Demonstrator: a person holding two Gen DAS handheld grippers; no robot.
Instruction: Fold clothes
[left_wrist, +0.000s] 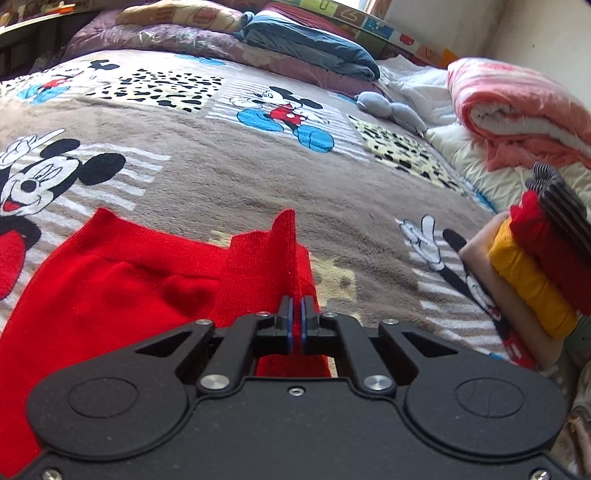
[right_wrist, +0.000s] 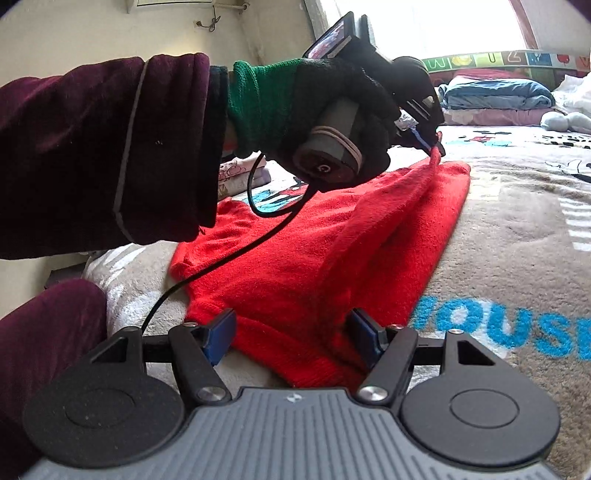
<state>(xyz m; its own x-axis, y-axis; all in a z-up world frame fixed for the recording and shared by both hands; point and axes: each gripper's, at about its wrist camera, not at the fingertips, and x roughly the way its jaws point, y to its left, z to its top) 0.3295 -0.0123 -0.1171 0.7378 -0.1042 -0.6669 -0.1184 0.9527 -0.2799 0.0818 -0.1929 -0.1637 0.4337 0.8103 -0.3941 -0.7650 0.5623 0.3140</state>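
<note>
bedroom light falls on a mickey mouse blanket (left_wrist: 229, 177) covering the bed, where a red knit garment (right_wrist: 295, 266) lies spread. left gripper (left_wrist: 295, 317) has its fingers (left_wrist: 284, 314) pinching a raised fold of it. right gripper (right_wrist: 293, 332) hovers at the near hem, fingers (right_wrist: 221, 332) spread apart. folded clothes (left_wrist: 532, 273) are stacked nearby.

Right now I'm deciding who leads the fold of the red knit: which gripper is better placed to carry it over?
Left. The left gripper is already shut on a raised ridge of the red sweater, lifting it off the blanket. The right gripper is open at the near hem, holding nothing.
</note>
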